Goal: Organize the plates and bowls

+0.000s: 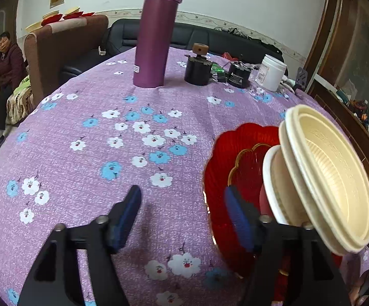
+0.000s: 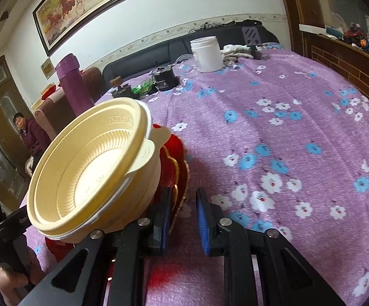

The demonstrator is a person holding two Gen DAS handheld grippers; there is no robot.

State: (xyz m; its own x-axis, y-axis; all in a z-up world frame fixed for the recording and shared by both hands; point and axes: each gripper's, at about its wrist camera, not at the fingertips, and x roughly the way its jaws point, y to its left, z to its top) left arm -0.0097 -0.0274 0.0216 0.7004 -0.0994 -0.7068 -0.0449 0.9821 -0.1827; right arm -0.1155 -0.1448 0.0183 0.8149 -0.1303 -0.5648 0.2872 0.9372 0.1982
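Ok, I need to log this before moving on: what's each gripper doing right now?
Left gripper: open, holding nothing.
Right gripper: slightly open, red plate rim between its jaws, not clamped.

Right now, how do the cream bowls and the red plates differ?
Colour: the cream bowls are matte pale cream; the red plates are glossy translucent red with gold trim. Shape: the bowls are deep and round with ribbed walls; the plates are shallow with scalloped rims. Position: the bowls sit nested on top; the plates lie underneath. Shared: both are stacked in one pile on the purple cloth.
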